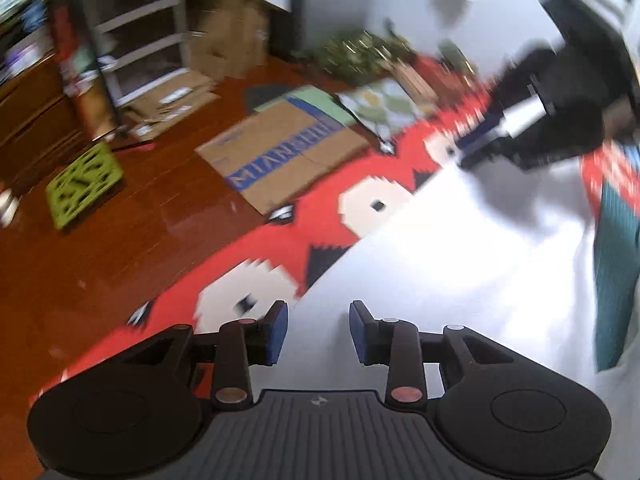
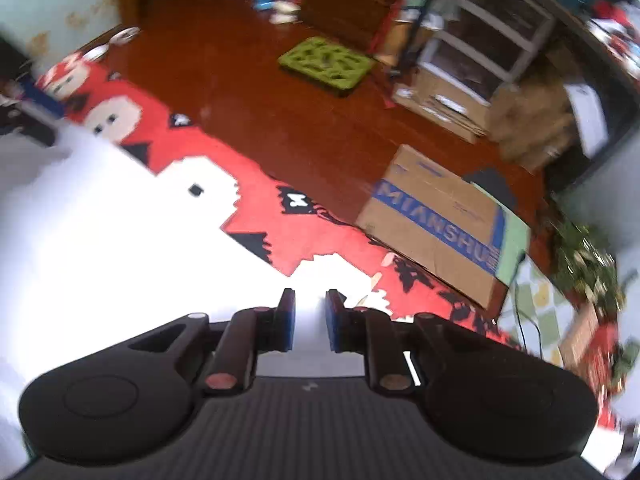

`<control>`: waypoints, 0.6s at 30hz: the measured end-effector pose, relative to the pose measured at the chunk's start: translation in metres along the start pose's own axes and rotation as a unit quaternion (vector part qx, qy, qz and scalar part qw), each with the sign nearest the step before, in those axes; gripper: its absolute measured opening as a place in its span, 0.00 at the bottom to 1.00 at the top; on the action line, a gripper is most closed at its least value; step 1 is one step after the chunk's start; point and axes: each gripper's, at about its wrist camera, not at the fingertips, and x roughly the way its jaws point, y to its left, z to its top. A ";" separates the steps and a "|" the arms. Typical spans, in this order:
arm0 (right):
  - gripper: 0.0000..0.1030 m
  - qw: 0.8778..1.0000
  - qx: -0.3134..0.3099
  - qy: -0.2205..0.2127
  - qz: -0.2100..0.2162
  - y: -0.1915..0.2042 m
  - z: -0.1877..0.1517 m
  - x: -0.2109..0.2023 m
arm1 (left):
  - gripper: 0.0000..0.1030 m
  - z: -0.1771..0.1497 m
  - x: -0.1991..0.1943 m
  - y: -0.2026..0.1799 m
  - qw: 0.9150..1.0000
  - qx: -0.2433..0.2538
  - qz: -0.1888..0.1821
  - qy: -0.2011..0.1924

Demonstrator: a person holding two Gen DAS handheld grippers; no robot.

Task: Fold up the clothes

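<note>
A white garment [image 1: 460, 260] lies spread on a red patterned blanket [image 1: 260, 252] on the floor. My left gripper [image 1: 318, 312] hovers over the garment's left edge, open, with nothing between its blue pads [image 1: 280, 328]. In the right wrist view the same white garment [image 2: 100, 240] fills the lower left over the red blanket [image 2: 260, 196]. My right gripper [image 2: 310, 300] stands over the garment's edge with a narrow gap, open, with only cloth below showing through. The other gripper shows as a blurred black shape at the far edge of each view.
A flattened cardboard box [image 1: 280, 156] [image 2: 436, 224] lies on the wooden floor beside the blanket. A green mat [image 1: 84, 184] [image 2: 326, 62], a shelf unit [image 1: 136, 40] [image 2: 480, 40] and a plant [image 1: 360, 56] stand farther off. Teal cloth [image 1: 616, 260] lies at the right.
</note>
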 end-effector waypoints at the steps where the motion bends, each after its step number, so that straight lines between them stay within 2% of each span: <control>1: 0.19 1.000 -0.015 0.002 0.012 -0.003 0.000 0.003 | 0.32 0.006 0.008 -0.002 1.000 0.014 0.000 0.007; 4: 0.19 0.998 -0.054 0.010 0.025 -0.007 0.003 0.013 | 0.32 0.018 0.019 -0.003 0.999 0.026 -0.008 0.018; 6: 0.19 0.998 -0.049 0.005 0.046 -0.014 0.005 0.019 | 0.28 0.023 0.023 -0.003 0.999 0.030 -0.016 0.024; 7: 0.17 0.997 -0.043 0.007 0.059 -0.017 0.006 0.021 | 0.14 0.024 0.023 -0.004 0.999 0.034 -0.024 0.027; 8: 0.09 0.997 -0.038 0.010 0.072 -0.021 0.008 0.022 | 0.05 0.025 0.023 -0.006 0.998 0.035 -0.034 0.031; 9: 0.03 0.996 -0.039 0.014 0.085 -0.023 0.007 0.022 | 0.05 0.026 0.023 -0.009 0.998 0.043 -0.029 0.034; 11: 0.01 0.994 -0.053 0.015 0.090 -0.021 0.004 0.021 | 0.03 0.028 0.023 -0.014 0.997 0.058 -0.019 0.039; 16: 0.00 0.997 -0.036 -0.009 0.066 -0.024 0.014 0.020 | 0.03 0.030 0.019 -0.009 0.998 0.057 0.022 0.031; 18: 0.00 0.998 -0.028 -0.018 0.058 -0.029 0.020 0.024 | 0.03 0.027 0.024 -0.008 0.998 0.047 0.025 0.039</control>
